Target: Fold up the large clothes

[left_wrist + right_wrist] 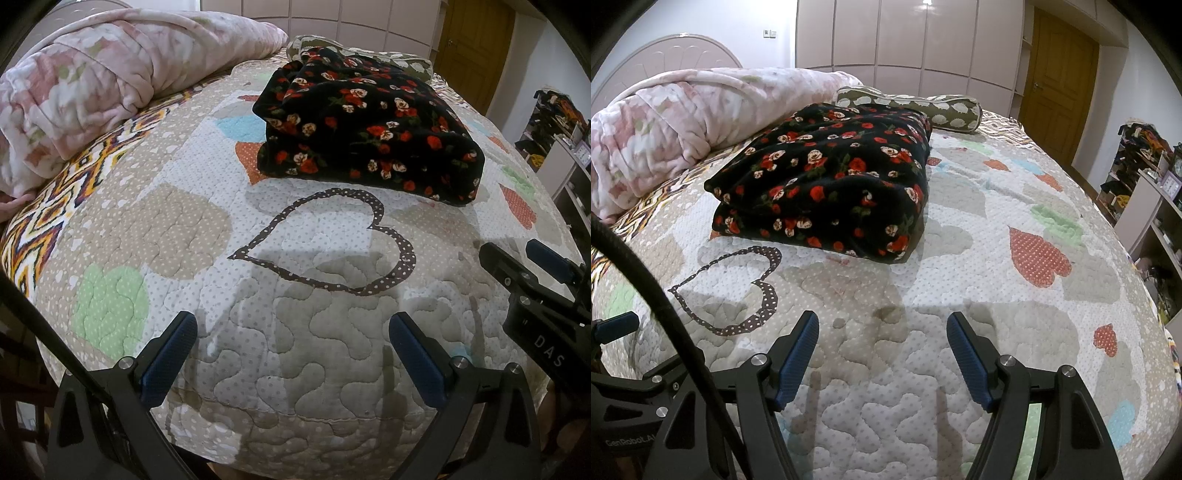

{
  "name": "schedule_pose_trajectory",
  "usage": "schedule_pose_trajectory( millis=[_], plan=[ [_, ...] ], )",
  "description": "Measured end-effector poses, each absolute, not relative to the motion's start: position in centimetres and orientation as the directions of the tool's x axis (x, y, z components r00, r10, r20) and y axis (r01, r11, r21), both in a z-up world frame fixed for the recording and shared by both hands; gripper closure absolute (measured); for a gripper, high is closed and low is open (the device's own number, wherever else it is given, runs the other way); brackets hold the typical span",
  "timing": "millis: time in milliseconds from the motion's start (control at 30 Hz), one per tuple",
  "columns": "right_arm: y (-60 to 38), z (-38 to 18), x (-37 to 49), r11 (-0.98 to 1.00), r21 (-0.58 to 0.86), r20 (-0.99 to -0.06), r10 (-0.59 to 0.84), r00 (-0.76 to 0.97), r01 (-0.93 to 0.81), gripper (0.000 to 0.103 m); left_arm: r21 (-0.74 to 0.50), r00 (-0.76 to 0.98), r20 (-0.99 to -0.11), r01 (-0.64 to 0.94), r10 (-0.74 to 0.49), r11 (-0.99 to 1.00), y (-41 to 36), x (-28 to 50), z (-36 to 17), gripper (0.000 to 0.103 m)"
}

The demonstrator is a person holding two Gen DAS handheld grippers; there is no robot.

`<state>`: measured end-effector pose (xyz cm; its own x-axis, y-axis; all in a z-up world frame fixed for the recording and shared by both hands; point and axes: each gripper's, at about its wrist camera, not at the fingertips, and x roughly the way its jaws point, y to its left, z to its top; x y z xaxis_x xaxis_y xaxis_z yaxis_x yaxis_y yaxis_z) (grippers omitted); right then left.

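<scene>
A black garment with red and white roses lies folded in a thick bundle on the quilted bedspread; it also shows in the right wrist view. My left gripper is open and empty, low over the quilt near the bed's front edge, well short of the garment. My right gripper is open and empty too, beside the left one, also short of the garment. The right gripper shows at the right edge of the left wrist view. The left gripper shows at the left edge of the right wrist view.
A rolled pink floral blanket lies at the back left against the headboard. A brown patterned bolster lies behind the garment. Wardrobe doors and a wooden door stand behind the bed. Cluttered shelves stand at the right.
</scene>
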<state>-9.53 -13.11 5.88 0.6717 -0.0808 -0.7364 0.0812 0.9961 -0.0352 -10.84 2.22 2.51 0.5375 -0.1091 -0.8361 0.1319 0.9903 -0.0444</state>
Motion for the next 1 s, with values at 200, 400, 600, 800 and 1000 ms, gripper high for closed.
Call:
schedule_pose_trajectory(
  millis=[200, 400, 600, 800, 1000],
  plan=[
    [-13.1, 5.85, -9.51, 0.996, -0.035, -0.737, -0.08, 0.672, 0.08, 0.026, -0.045, 0.537, -0.836, 0.132, -0.11, 0.99, 2.17, -10.84, 2.49, 0.0],
    [-13.05, 5.89, -9.62, 0.996, -0.036, -0.736, -0.082, 0.672, 0.082, 0.026, -0.046, 0.535, -0.837, 0.134, -0.111, 0.99, 2.07, -10.85, 2.37, 0.0],
    [-12.95, 5.87, -9.57, 0.996, -0.037, -0.736, -0.082, 0.672, 0.081, 0.026, -0.047, 0.535, -0.837, 0.135, -0.112, 0.99, 2.1, -10.81, 2.42, 0.0],
    [-12.9, 5.87, -9.6, 0.996, -0.036, -0.735, -0.082, 0.673, 0.082, 0.026, -0.046, 0.534, -0.838, 0.135, -0.112, 0.99, 2.09, -10.79, 2.44, 0.0],
    [-12.86, 5.87, -9.62, 0.996, -0.036, -0.734, -0.083, 0.674, 0.083, 0.025, -0.046, 0.535, -0.838, 0.135, -0.112, 0.99, 2.1, -10.74, 2.52, 0.0]
  ],
)
